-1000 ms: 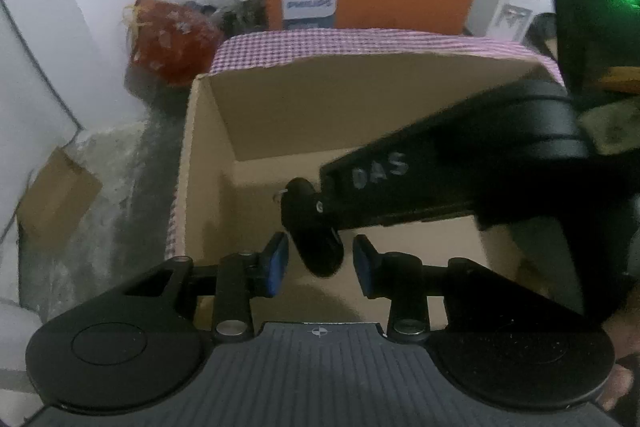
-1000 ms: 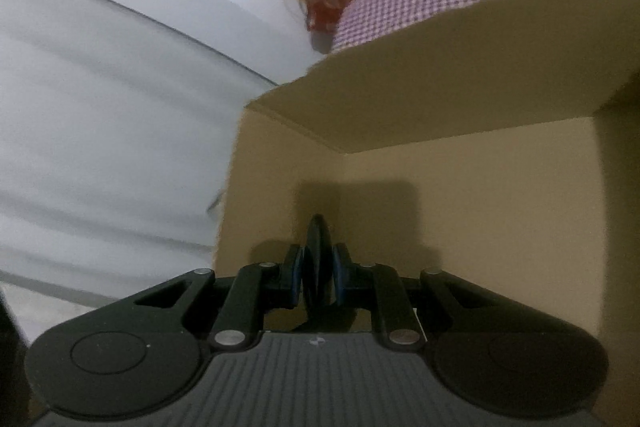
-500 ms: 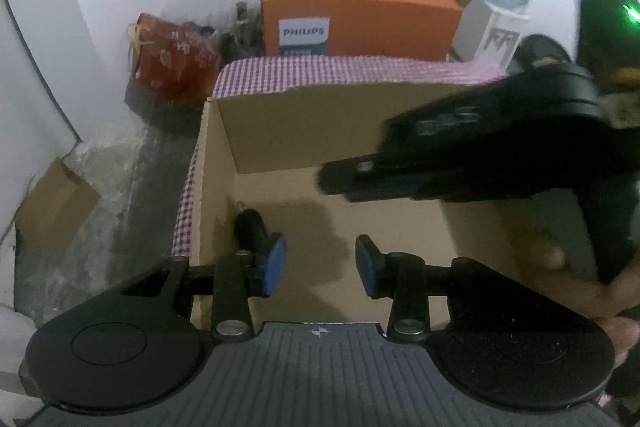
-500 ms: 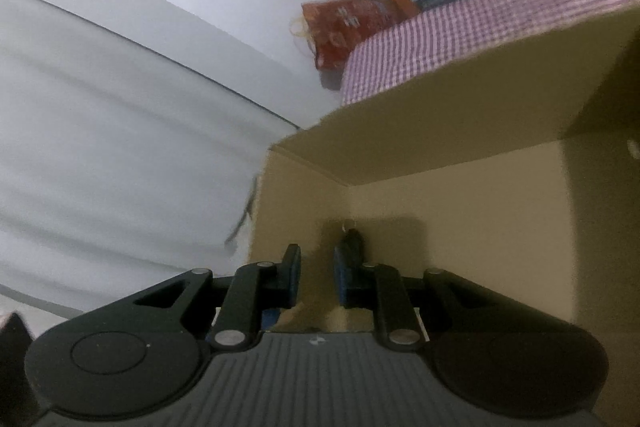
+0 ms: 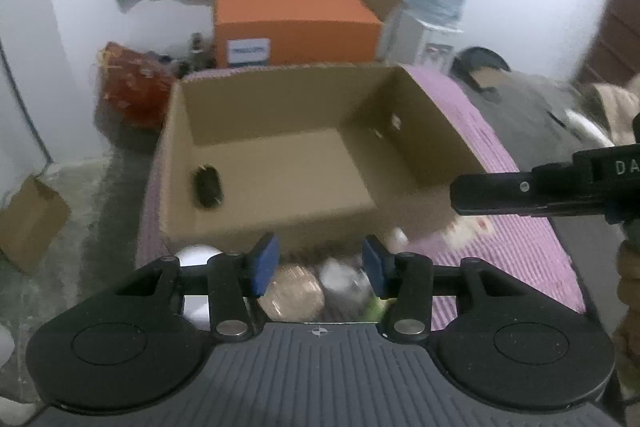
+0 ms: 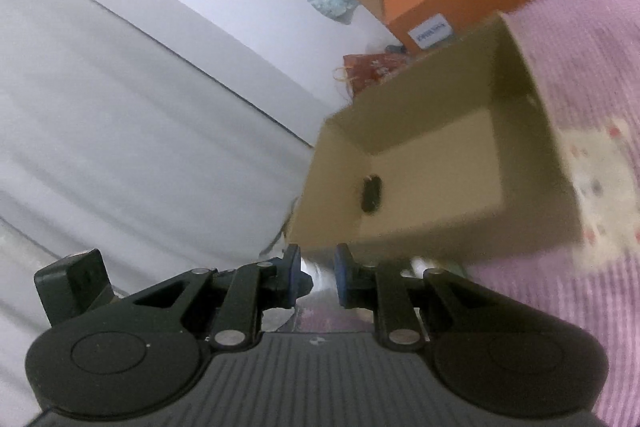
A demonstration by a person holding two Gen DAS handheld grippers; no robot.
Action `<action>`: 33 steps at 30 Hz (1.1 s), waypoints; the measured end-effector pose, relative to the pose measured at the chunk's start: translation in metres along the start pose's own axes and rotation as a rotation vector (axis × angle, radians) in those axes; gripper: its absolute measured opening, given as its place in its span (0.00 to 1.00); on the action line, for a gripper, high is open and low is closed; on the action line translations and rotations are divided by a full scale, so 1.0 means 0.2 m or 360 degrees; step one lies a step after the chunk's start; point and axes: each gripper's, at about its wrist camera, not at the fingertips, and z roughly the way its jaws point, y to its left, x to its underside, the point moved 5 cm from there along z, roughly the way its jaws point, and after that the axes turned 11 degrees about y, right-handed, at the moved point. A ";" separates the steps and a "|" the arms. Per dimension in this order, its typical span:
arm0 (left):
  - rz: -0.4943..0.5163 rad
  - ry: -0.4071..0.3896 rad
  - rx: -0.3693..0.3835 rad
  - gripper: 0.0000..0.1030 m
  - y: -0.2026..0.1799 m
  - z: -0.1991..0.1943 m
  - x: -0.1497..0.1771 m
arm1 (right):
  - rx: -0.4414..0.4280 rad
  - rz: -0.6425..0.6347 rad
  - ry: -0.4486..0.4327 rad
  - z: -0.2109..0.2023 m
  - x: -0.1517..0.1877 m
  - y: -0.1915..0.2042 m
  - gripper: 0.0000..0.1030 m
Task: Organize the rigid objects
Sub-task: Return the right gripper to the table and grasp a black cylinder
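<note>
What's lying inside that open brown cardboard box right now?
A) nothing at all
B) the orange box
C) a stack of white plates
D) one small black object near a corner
D: a single small black object lies on the floor of the cardboard box, close to its left wall; the orange box stands behind it, outside.

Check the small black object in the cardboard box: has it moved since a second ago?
Yes. The black object was held up between the right gripper's pads; now it lies on the floor of the cardboard box, beside its left wall.
</note>
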 end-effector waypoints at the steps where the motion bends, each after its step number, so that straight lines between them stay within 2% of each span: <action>1: 0.0017 0.0006 0.0016 0.45 -0.02 0.01 0.04 | 0.0014 0.0022 -0.0005 -0.01 0.05 -0.03 0.19; 5: 0.0086 0.0060 0.0093 0.45 -0.12 0.10 0.19 | 0.0111 0.0130 0.0009 0.07 0.22 -0.18 0.19; 10: 0.0136 0.0170 0.0199 0.44 -0.23 0.29 0.30 | 0.0227 0.0269 0.0077 0.23 0.32 -0.37 0.19; 14: 0.0178 0.0205 0.0196 0.43 -0.28 0.38 0.32 | 0.0429 0.0188 0.0088 0.31 0.34 -0.41 0.19; 19: 0.0181 0.0238 0.0202 0.39 -0.30 0.47 0.33 | 0.0551 0.0087 0.0148 0.42 0.34 -0.42 0.20; 26: 0.0222 0.0252 0.0136 0.37 -0.33 0.52 0.36 | 0.0576 -0.0001 0.0165 0.44 0.33 -0.38 0.21; 33: 0.0276 0.0290 0.0043 0.37 -0.36 0.58 0.34 | 0.0532 0.0045 0.0162 0.40 0.33 -0.42 0.21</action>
